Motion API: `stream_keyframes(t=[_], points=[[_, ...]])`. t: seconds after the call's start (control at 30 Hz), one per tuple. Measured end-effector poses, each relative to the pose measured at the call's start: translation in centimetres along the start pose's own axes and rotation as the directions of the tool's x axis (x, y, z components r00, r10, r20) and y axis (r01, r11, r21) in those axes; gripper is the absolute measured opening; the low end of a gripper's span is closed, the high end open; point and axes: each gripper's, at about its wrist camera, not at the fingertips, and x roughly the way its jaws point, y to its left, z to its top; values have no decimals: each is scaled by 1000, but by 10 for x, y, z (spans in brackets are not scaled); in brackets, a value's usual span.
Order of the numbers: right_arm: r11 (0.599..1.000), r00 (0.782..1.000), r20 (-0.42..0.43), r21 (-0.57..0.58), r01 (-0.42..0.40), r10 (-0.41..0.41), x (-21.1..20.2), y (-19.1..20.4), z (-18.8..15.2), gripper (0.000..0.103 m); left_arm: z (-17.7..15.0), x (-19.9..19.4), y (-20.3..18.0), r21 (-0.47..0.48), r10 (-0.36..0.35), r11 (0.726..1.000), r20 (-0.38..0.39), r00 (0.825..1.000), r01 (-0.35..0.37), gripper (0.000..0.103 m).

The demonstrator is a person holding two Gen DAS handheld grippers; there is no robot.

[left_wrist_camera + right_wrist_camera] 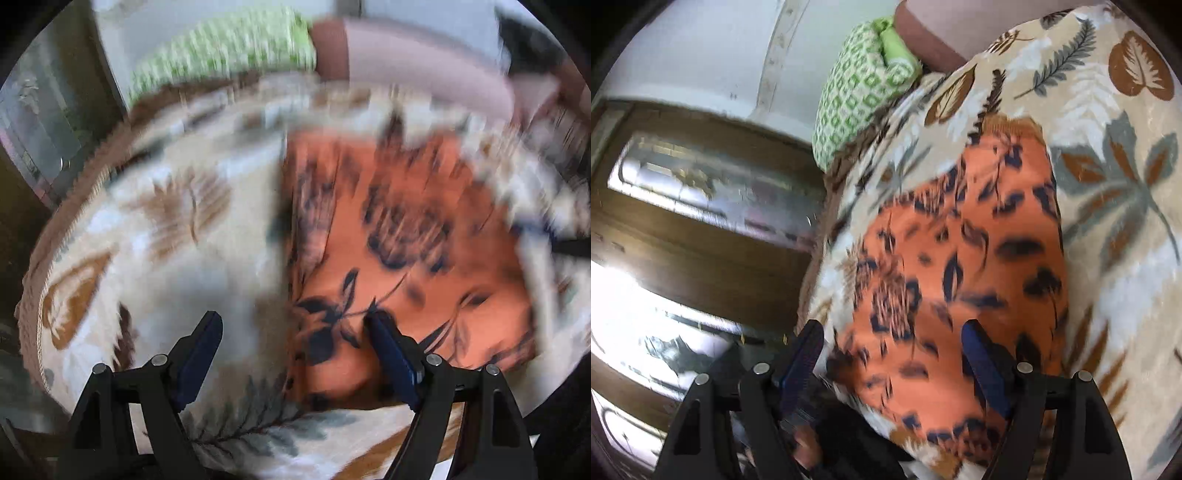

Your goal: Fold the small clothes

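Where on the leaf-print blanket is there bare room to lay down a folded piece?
Free: the leaf-print blanket between the orange floral garment and the bed edge, and the stretch beyond the garment's other side. Crowded: the far end, by the green patterned pillow.

We see both wrist views bent hard by the fisheye lens, with black corners around a round field. The left view is smeared by motion blur, worst at the far side, where the green pillow (225, 48) streaks. The right view is sharper, though the orange garment (960, 258) is soft. Daylight glares white off the glass panels (631, 295) at left. Shadows are soft.
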Motion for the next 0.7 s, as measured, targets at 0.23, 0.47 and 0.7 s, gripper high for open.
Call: stream_keyframes(t=[0.23, 0.47, 0.7], points=[[997, 1000, 22, 74, 18, -20, 1, -19, 14, 80, 5, -27, 14, -36, -59, 997, 75, 995, 62, 85], [992, 995, -6, 85, 97, -96, -29, -48, -11, 80, 15, -25, 48, -188, -194, 960, 86, 977, 207, 85], [988, 1000, -19, 157, -1, 4, -21, -80, -16, 80, 31, 13, 76, -385, -461, 808, 61, 885, 447, 85]])
